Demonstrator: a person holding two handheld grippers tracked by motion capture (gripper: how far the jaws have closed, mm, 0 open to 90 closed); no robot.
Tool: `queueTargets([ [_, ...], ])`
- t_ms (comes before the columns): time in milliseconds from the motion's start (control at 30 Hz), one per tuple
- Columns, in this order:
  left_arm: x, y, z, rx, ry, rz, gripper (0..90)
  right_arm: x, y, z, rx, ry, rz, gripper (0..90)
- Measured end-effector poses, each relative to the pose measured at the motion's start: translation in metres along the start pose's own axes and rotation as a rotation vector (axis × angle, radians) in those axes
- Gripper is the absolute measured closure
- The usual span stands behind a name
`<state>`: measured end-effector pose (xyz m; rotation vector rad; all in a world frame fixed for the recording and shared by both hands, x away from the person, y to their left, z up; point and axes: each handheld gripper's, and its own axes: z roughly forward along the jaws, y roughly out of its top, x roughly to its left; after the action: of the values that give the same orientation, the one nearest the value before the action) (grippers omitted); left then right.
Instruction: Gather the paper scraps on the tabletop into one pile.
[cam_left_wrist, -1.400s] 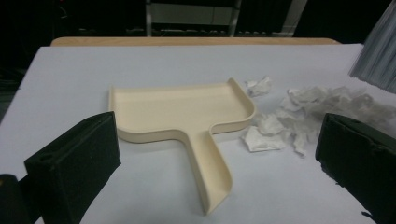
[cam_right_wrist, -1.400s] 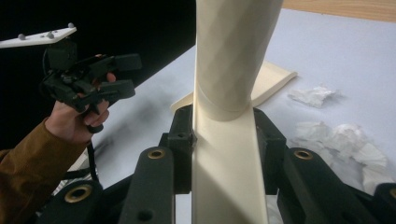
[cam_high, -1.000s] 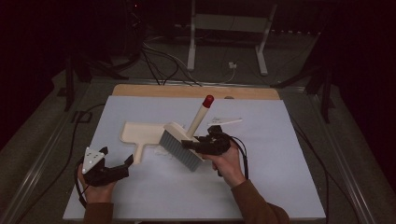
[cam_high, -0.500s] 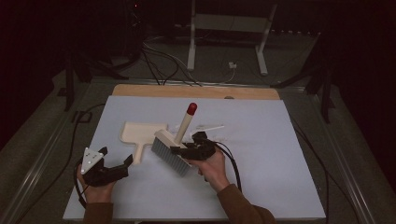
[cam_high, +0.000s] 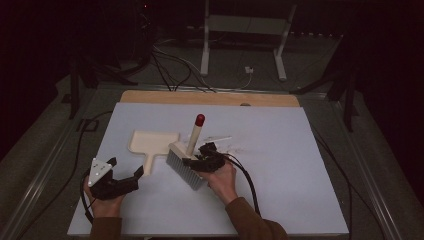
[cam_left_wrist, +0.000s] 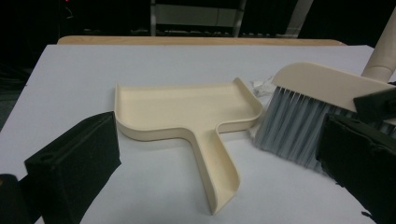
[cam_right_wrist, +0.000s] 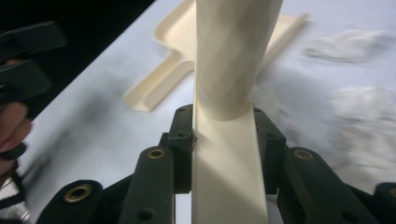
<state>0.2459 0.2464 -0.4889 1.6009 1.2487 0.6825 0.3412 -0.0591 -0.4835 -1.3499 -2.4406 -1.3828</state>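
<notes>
While your right gripper (cam_high: 200, 159) pinches the brush (cam_high: 186, 160) by the flat base of its cream handle, the jaws press against both sides of it in the right gripper view, and the red-tipped handle leans up toward twelve o'clock. Its grey bristles rest on the white table (cam_high: 280, 165) near the centre, just beside the dustpan (cam_high: 154, 144), which lies flat at about nine o'clock from the brush head with its handle pointing to six. Your left gripper (cam_high: 125, 175) sits at roughly seven o'clock from the dustpan, jaws spread wide and holding nothing, aimed at the pan's handle. White scraps (cam_high: 234, 149) lie at three o'clock from the brush, close to your right gripper.
</notes>
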Motion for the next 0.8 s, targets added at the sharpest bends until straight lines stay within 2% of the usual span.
queueTargets([
  [333,-0.002,-0.001,0.001,0.008,0.001,0.009,0.6,-0.019,-0.003,-0.018,-0.016,-0.087,0.067,67.5],
  [800,-0.005,-0.001,0.003,0.020,0.001,0.020,0.7,-0.055,-0.017,-0.063,-0.066,-0.194,0.151,67.5],
])
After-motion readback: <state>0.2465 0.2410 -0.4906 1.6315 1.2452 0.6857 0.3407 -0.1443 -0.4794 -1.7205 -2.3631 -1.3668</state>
